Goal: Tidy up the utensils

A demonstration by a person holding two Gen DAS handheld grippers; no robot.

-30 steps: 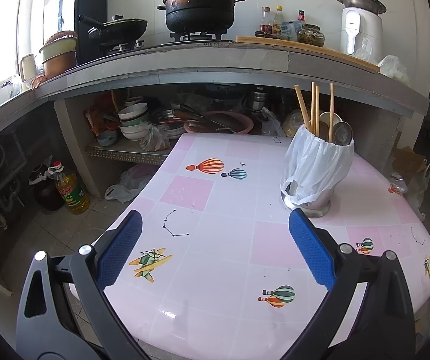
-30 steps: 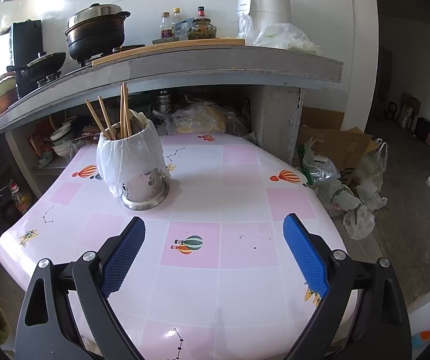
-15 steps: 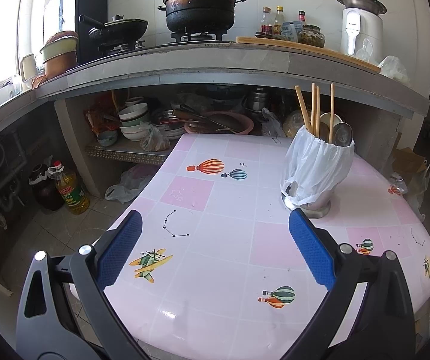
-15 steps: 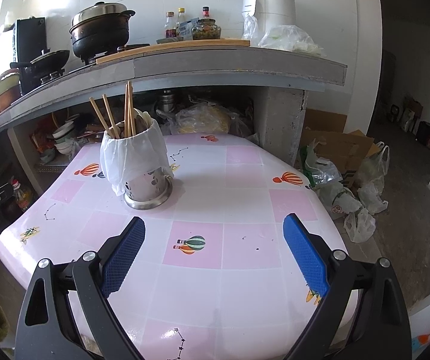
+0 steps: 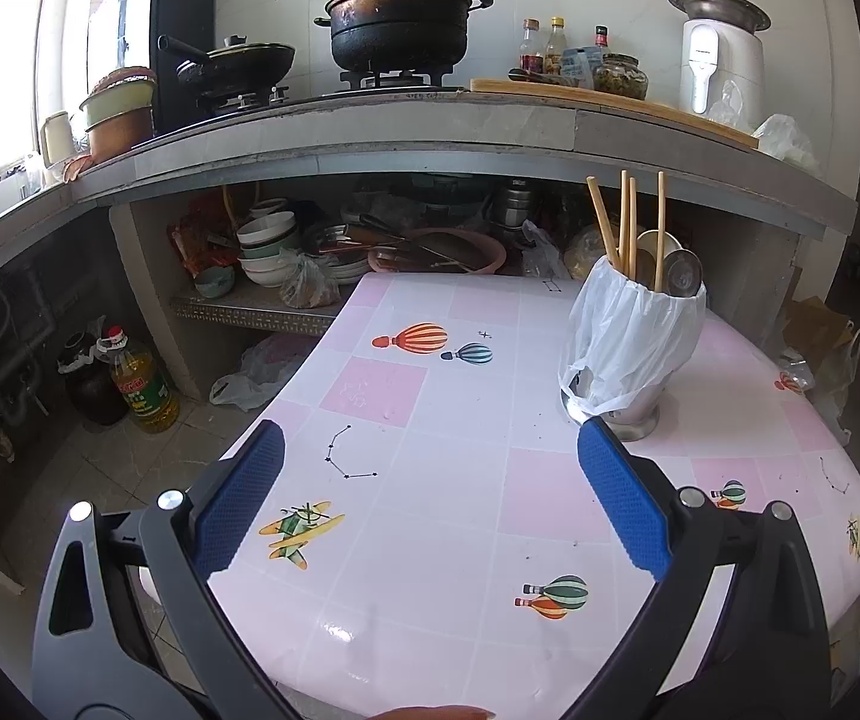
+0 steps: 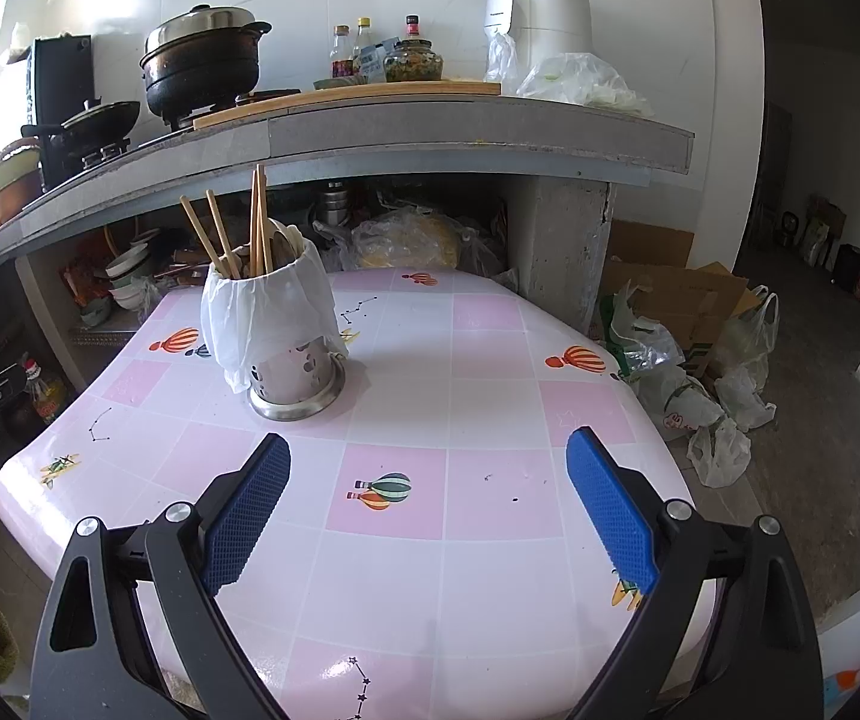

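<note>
The left hand-held gripper (image 5: 430, 501) is hovering above the pink counter (image 5: 466, 516) with jaws spread wide, gripping nothing. The bag-wrapped holder (image 6: 282, 324) is standing on the counter, chopsticks (image 6: 258, 222) sticking up. The right hand-held gripper (image 6: 426, 507) is hovering likewise, wide and empty.

A big black pot (image 5: 399, 24) with a steel lid is sitting on the gas burner up on the grey counter (image 5: 430, 126), a dark frying pan (image 5: 237, 60) is resting on the burner to its left, and sauce bottles (image 5: 544, 48) are standing beside a glass jar (image 5: 620, 75) and a white appliance (image 5: 721, 60) to the right. Under the counter, stacked bowls (image 5: 264, 243) are crowding the shelf, and a yellow oil bottle (image 5: 141, 387) is standing on the floor. Off to the right, a cardboard box (image 6: 682, 306) and plastic bags (image 6: 724, 408) are lying on the floor.
</note>
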